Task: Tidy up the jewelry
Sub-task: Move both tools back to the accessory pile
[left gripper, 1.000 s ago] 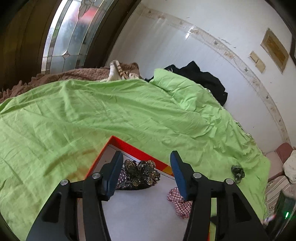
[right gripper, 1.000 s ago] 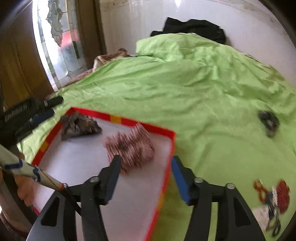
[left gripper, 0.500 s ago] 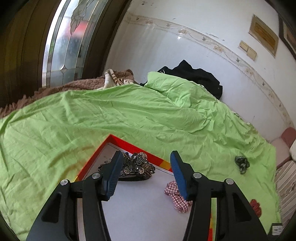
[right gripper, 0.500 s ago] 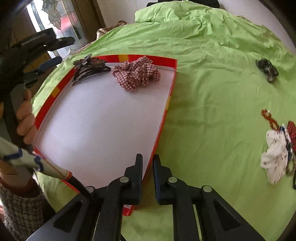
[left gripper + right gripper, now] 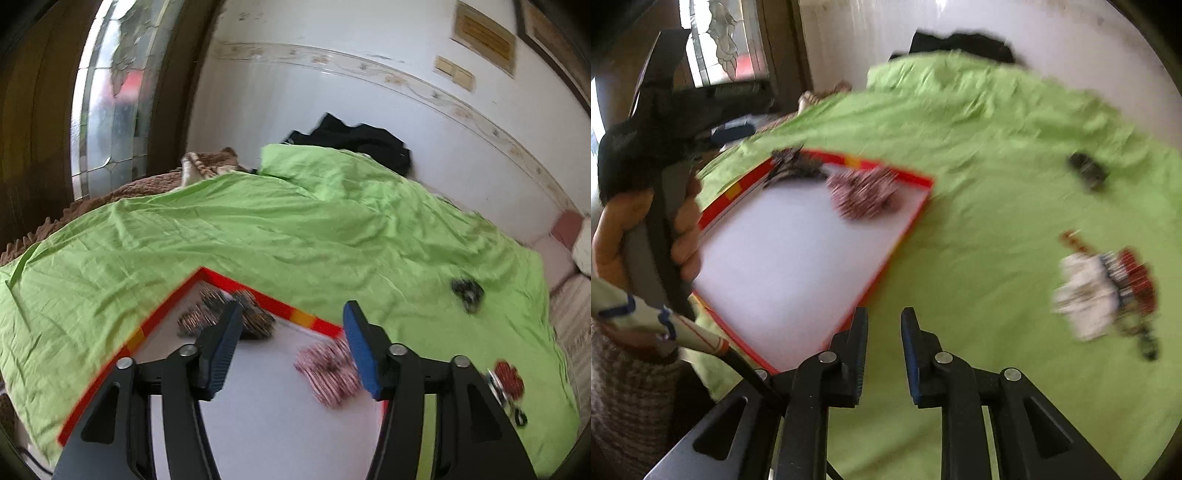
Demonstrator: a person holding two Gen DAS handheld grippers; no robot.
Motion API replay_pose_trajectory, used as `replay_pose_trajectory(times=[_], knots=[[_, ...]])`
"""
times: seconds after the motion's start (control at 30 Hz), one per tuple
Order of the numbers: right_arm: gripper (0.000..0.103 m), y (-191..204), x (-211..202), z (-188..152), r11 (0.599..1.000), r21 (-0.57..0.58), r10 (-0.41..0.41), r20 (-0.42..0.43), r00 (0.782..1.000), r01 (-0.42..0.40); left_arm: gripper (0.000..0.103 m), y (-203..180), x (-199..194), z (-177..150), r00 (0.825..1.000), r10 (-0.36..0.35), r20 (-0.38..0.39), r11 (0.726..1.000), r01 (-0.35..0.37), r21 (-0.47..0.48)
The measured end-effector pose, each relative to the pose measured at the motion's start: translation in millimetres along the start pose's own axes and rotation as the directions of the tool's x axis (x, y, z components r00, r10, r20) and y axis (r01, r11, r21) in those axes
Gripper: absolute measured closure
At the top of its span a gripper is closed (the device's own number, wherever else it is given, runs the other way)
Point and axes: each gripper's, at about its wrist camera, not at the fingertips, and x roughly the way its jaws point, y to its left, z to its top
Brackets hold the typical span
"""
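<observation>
A red-rimmed white tray [image 5: 798, 258] lies on the green bedspread and also shows in the left wrist view [image 5: 280, 302]. In it lie a dark beaded hair clip [image 5: 794, 168] [image 5: 199, 317] and a red checked scrunchie [image 5: 864, 192] [image 5: 328, 373]. My left gripper [image 5: 291, 343] is open and empty above the tray. My right gripper [image 5: 884, 354] is partly open and empty, over the bedspread just off the tray's near corner. A heap of jewelry [image 5: 1108, 291] with a white scrunchie and red pieces lies to the right. A small dark piece [image 5: 1087, 171] [image 5: 467, 290] lies farther back.
The green bedspread [image 5: 295, 229] covers the bed. A white wall [image 5: 332, 92], black clothing [image 5: 354, 142] and a brown blanket [image 5: 122, 188] lie behind. A hand holds the left gripper's handle [image 5: 653, 206] at the tray's left side.
My right gripper has opened a little and swung right off the tray's corner. My left gripper has drawn back slightly. Both views are motion-blurred now.
</observation>
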Motion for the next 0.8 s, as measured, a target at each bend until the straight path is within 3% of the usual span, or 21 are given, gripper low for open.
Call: replay_pose_trajectory(times=[0.1,0.4,0.53,0.8], knots=[[0.073,-28,-22,-5,0.998,0.040,-0.046,0.050,0.998,0.044,0.041,-23,-24,-17,1.000,-0.004,-0.004,0.998,0.004,0.061],[0.073,-103,-62,-47,0.977,0.174,-0.141,0.092,0.986,0.123,0.036,-94,-69,-54,0.998,-0.049,-0.043,0.985,0.055,0.164],[0.051,-123,-85,-68,0.957,0.220,-0.222,0.132,0.966,0.190,0.034,-122,-76,-67,0.996,-0.052,-0.067,0.975,0.065,0.212],[0.049,-166,-114,-100,0.913,0.311,-0.324,0.167,0.931,0.262,0.034,-154,-79,-85,0.994,-0.027,-0.107,0.957,0.057,0.283]])
